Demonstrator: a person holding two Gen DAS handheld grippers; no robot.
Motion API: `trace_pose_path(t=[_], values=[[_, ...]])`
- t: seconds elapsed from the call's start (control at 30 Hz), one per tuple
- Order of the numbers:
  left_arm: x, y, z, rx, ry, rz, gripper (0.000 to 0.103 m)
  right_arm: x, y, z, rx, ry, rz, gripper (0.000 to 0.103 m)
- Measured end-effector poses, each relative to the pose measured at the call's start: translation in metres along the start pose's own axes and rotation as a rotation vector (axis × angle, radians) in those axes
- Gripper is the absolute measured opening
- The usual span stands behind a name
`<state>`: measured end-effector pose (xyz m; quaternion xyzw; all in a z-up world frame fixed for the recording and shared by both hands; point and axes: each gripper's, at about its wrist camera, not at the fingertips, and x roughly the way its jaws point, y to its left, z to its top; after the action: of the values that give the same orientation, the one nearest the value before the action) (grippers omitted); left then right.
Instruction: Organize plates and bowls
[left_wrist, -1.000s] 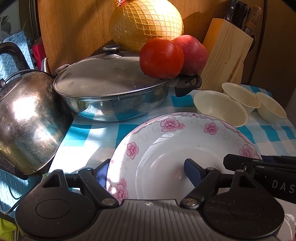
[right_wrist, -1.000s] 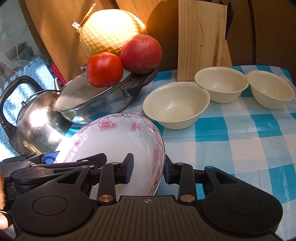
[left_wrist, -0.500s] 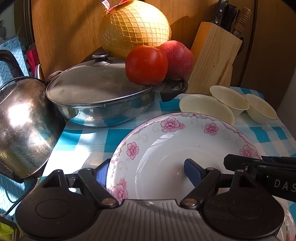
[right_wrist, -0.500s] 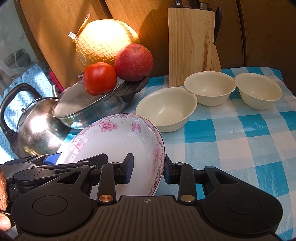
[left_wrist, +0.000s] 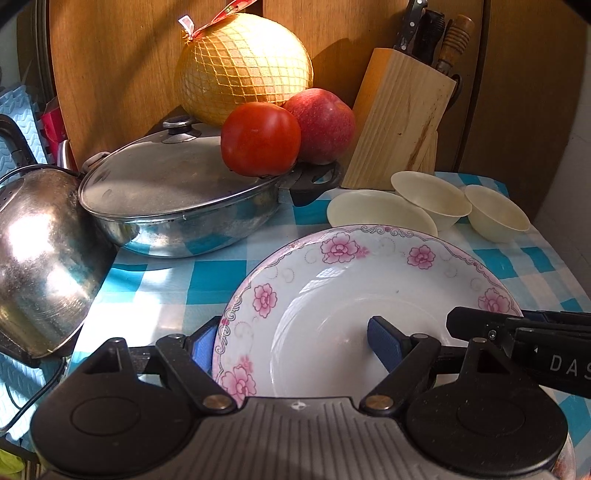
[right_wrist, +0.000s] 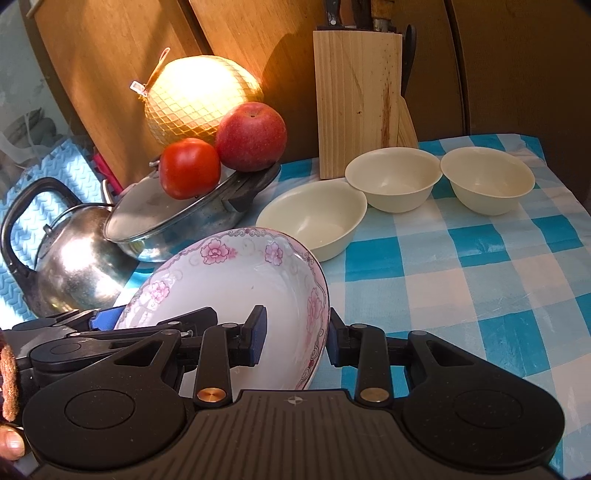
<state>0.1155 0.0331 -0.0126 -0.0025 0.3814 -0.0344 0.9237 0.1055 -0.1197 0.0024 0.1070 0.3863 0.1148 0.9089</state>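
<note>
Here both grippers hold the flowered plate (left_wrist: 369, 295) above the blue-checked tablecloth (right_wrist: 480, 288). The left gripper (left_wrist: 291, 341) straddles the plate's left rim, jaws wide, one pad inside the plate and one outside. The right gripper (right_wrist: 295, 332) pinches the right rim between its pads. Beyond, three cream bowls (right_wrist: 317, 221) sit near a knife block (right_wrist: 358, 99), a lidded pan (left_wrist: 177, 206) and a kettle (left_wrist: 40, 266).
</note>
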Motion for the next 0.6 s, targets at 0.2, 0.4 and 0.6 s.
trace_pose_path(t=[0.2,0.4,0.6], values=[[-0.005,-0.007,-0.002,0.011,-0.003,-0.015,0.076,-0.009,-0.003,-0.003,0.007,-0.005,-0.010,0.041],[-0.013,-0.018,-0.005,0.033,-0.010,-0.032,0.076,-0.020,-0.009,-0.007,0.018,-0.012,-0.021,0.041],[-0.020,-0.030,-0.010,0.062,-0.013,-0.053,0.076,-0.035,-0.018,-0.016,0.034,-0.015,-0.037,0.041]])
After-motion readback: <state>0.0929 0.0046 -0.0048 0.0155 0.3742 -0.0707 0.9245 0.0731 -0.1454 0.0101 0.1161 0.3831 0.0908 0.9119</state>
